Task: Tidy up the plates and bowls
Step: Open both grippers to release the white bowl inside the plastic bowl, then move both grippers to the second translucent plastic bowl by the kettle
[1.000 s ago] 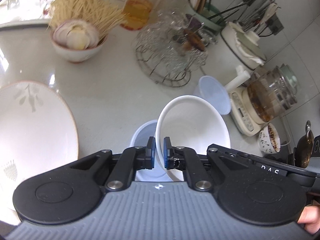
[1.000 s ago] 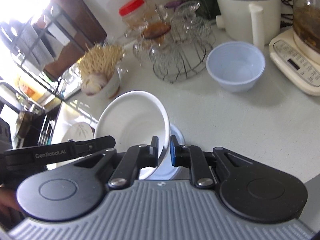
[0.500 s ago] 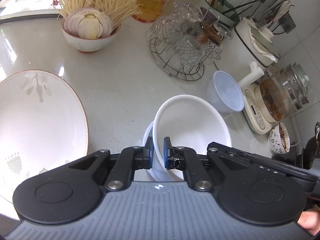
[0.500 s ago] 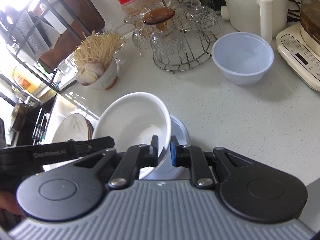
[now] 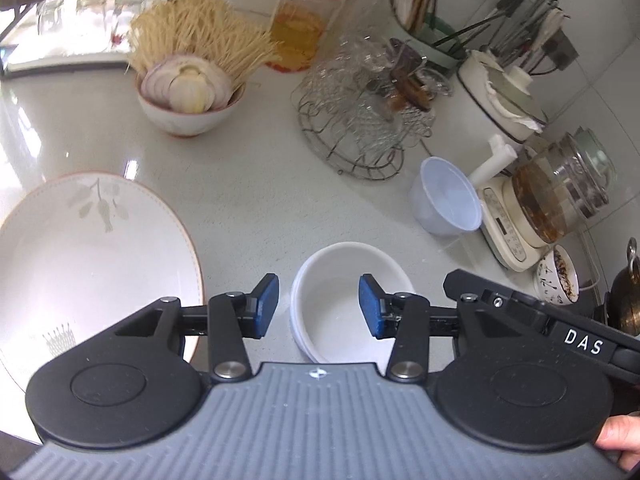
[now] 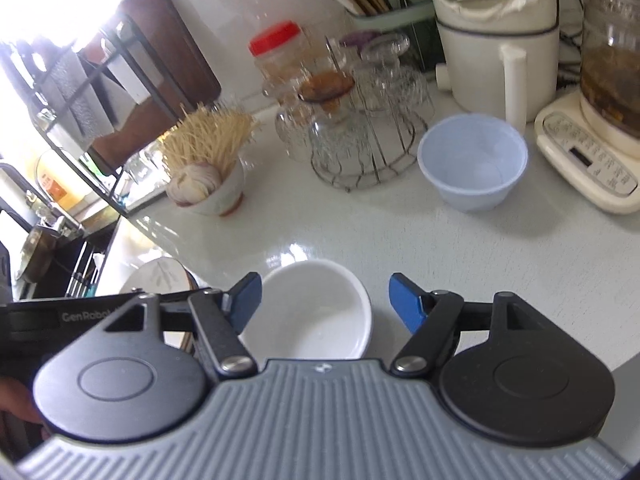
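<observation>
Two-handed release step, by the look of it, and close to its end. Nearest to the cameras, left gripper [image 5: 318, 306] and right gripper [image 6: 326, 304], both with blue pads parted, jaws just been opening, pressing on nothing. Between each pair of fingers, but free of them, white bowl [image 5: 348, 280]. Sits upright on the countertop [image 5: 248, 184], nested in a second pale bowl with only its layered rim [image 5: 294, 316] showing on the left side. Seems well seated, so probably no need to grip again. Calls next for lifting both grippers straight up and away, with care not to catch the rim with a pad and tip the small stack. Just to the left of the stack, large plate [image 5: 100, 260] with a leaf pattern, lying flat and apart from the bowls. Farther on the right, pale blue plastic bowl [image 6: 472, 164], upright and empty, beside the kettle base [image 6: 588, 160]; likely the next piece to collect, with a reach across open counter and a grip on its thin wall. At the back, a wire rack of glasses [image 5: 360, 120] and a bowl with onion and dry noodles [image 5: 188, 96]; better kept clear of during that reach.
</observation>
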`<state>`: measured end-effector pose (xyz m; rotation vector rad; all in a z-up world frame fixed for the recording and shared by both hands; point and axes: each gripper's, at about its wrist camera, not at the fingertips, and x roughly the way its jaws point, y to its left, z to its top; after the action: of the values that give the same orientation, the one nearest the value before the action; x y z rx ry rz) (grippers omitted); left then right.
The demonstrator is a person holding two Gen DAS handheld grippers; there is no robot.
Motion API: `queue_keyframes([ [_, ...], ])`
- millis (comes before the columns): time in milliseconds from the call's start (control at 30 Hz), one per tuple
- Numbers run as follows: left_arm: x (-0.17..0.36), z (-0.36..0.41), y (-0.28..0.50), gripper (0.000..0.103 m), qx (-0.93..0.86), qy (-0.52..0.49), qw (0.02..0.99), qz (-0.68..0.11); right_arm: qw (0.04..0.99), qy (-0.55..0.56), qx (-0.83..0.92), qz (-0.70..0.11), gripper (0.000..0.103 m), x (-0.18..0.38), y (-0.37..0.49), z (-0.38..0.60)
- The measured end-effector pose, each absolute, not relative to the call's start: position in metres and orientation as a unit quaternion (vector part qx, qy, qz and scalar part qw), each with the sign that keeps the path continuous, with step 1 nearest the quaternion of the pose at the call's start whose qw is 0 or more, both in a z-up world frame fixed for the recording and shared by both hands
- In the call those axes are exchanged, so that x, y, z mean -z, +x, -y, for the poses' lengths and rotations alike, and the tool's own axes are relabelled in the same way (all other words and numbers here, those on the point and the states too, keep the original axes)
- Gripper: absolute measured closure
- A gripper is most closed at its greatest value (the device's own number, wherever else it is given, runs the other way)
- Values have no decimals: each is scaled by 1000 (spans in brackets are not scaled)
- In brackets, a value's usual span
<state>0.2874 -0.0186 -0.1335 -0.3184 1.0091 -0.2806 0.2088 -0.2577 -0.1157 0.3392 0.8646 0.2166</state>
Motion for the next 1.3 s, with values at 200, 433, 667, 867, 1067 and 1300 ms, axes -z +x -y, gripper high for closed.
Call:
queue_keyframes([
  [200, 112, 30, 280, 53, 160, -122, 865, -459, 907, 157, -90, -380, 30, 97, 194, 258],
  [433, 93, 48, 274, 53, 192, -90, 871, -443, 923, 160, -53, -346, 30, 82, 171, 270],
  [667, 85, 68, 267, 53, 223, -70, 868, -438, 931, 170, -12, -322, 30, 78, 148, 286],
  [867, 82, 85, 264, 53, 244, -51, 861, -444, 932, 181, 17, -313, 30, 77, 138, 297],
  [1067, 75, 95, 266, 53, 254, -48, 860, -440, 929, 201, 43, -307, 30, 76, 136, 312],
  [1300, 79, 108, 279, 53, 255, -47, 856, -447, 924, 218, 62, -309, 30, 80, 138, 329],
])
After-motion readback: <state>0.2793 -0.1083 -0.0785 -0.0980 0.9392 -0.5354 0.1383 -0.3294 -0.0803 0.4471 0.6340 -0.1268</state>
